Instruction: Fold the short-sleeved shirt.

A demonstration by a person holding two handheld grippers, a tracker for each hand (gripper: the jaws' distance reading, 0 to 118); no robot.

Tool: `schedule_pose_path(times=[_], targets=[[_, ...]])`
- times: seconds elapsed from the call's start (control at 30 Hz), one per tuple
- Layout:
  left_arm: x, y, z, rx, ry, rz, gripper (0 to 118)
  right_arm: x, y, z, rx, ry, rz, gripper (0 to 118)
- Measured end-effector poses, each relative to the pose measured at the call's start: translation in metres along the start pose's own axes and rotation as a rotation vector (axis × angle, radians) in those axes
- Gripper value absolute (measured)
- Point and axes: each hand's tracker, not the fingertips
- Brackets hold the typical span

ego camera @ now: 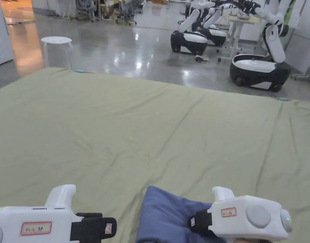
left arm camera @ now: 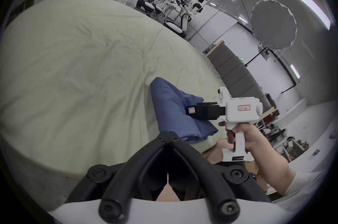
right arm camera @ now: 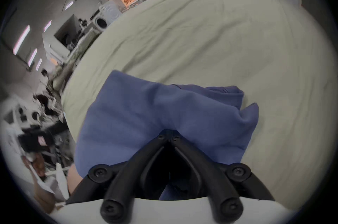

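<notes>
The shirt [ego camera: 165,215], blue and bunched into a soft heap, lay at the near edge of the green sheet [ego camera: 151,126], directly under and ahead of the jaws of our right gripper [ego camera: 195,222]. In the right gripper view the two jaws met at their tips, with the blue cloth just beyond and beneath them. We could not tell if any cloth was pinched between them, because the tips seemed only to rest against the heap.

Our left gripper [ego camera: 110,225] hung above the bare sheet, apart from the shirt, which lay to the right of its jaws. In the left gripper view these jaws were closed tip to tip and held nothing. The same view showed the hand [left arm camera: 245,134] around the handle of the right gripper, whose black jaws reached over the shirt.

Beyond the far edge of the sheet stood a stool [ego camera: 56,41] and some robots [ego camera: 260,68] on the grey floor.
</notes>
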Motion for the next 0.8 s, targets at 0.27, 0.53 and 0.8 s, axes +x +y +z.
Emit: schedule_pose_path(times=[0.27,0.53,0.8], targets=[[-0.039,0.043,-0.060,-0.174,-0.425,0.166,1,0.010,-0.001,0.002,-0.021,0.038,0.010,0],[-0.083,0.068,-0.127,-0.326,-0.397,0.355,118,0.013,-0.006,0.004,-0.006,0.056,0.018,0],[-0.029,0.078,-0.175,-0.391,-0.420,0.257,117,0.019,-0.012,0.005,0.022,0.097,0.016,0]])
